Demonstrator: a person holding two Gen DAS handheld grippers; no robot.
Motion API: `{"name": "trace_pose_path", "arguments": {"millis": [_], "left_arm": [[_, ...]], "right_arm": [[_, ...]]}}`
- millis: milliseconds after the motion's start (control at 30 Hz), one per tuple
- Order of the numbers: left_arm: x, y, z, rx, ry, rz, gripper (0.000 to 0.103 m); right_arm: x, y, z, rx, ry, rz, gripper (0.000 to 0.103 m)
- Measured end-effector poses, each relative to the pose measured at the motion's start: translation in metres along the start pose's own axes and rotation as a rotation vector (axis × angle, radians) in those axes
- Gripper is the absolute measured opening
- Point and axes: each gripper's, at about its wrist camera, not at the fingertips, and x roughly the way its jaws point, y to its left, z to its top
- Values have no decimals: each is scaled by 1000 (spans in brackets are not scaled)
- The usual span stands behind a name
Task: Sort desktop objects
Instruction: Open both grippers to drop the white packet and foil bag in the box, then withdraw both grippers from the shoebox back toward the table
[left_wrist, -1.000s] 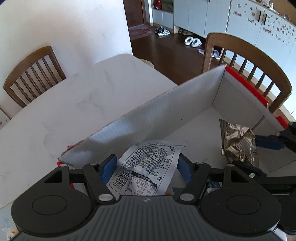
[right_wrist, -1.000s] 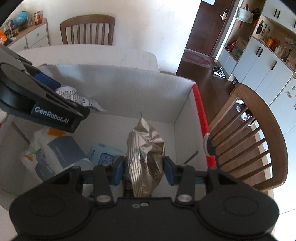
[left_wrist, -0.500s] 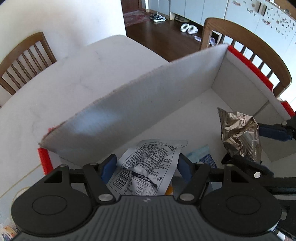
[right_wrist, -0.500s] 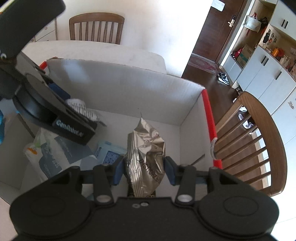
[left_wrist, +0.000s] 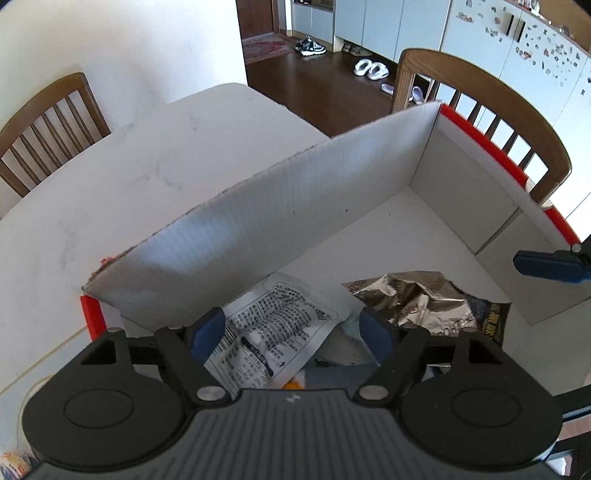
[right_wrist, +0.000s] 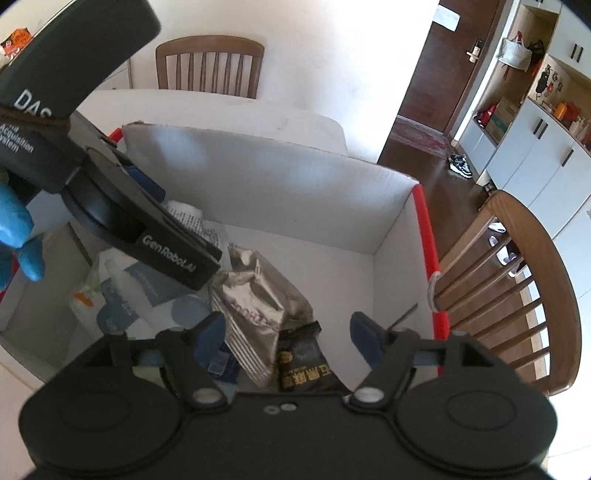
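A white cardboard box (left_wrist: 295, 206) with red edges stands on the white table (left_wrist: 110, 177); it also shows in the right wrist view (right_wrist: 280, 199). My left gripper (left_wrist: 293, 330) is open over a white printed packet (left_wrist: 273, 332) that lies in the box. My right gripper (right_wrist: 288, 332) is open above a crumpled silver snack bag (right_wrist: 258, 291), which lies loose on the box floor and also shows in the left wrist view (left_wrist: 417, 299). The left gripper body (right_wrist: 110, 206) reaches into the box from the left.
Other packets lie in the box: a white and blue pouch (right_wrist: 129, 295) and a black packet (right_wrist: 303, 362). Wooden chairs stand by the table (left_wrist: 487, 122) (right_wrist: 210, 66) (left_wrist: 44, 129). A blue-gloved hand (right_wrist: 18, 236) holds the left gripper.
Both grippers opened. The silver bag dropped from the right gripper onto the box floor, and the white packet came loose from the left gripper.
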Motion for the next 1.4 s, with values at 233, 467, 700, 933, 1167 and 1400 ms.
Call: {"name": "trace_pose_path", "arguments": {"millis": [233,467,700,933,1167,1400], "left_arm": [[-21,5,-1,-28,-48,-7,80],[-47,12,-9,-57,-105,-39,80],[-73,13,-23,-54,-155,-79,80],[-95,11,-34,-46,-205,-96,80],[-117,10,-52,-44,-258,-115,86],[-142,9,-73,-37,-326,-115,99]], "right_arm": [[-17,-5,0,14,-24,-1,75],[-36,-5,2,36,-52,9,75],[-54,-4,-2,62,-79,20,75],[-72,-4,-7,90,-109,38,77],[-96,-1,-14,104,-176,92,86],[-117,12,-20,75,-234,116,93]]}}
